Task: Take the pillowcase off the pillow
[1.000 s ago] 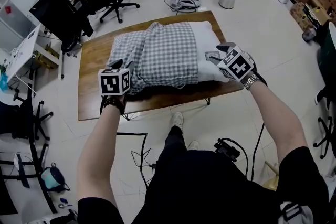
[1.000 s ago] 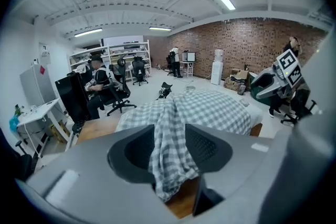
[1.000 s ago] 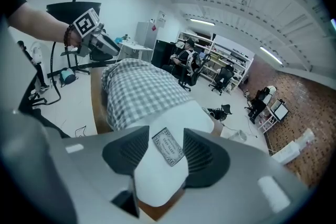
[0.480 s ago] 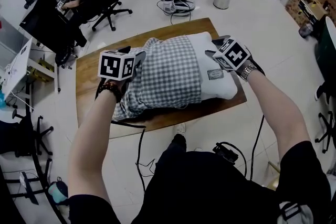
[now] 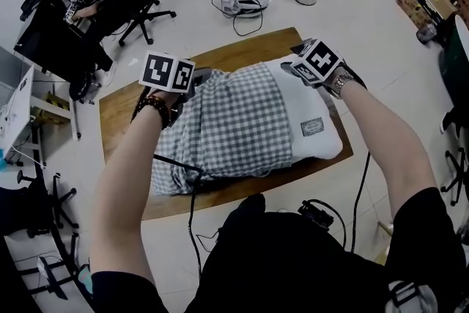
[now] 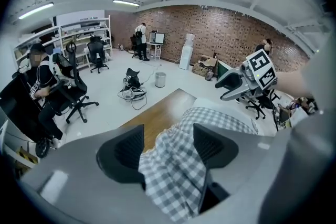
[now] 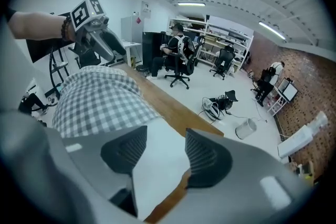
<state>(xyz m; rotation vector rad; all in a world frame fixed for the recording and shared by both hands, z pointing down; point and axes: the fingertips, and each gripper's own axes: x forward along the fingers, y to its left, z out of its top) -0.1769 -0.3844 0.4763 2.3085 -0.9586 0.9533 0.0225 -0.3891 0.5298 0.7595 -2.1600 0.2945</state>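
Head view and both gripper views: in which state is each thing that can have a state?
pillowcase: partly pulled off, bunched over the left part of the pillow as the head view shows it.
pillow: lying on the table, its right end bare.
left gripper: open, jaws have just been opening, checked cloth between them.
right gripper: open, jaws have just been opening, the pillow's white corner between them.

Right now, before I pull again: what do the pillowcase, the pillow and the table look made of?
Pillowcase: thin woven cloth, likely cotton, matte; grey-white check, soft folds.
Pillow: smooth white fabric shell, plump, so probably soft fill.
Table: wood or veneer, brown grain, slight sheen.
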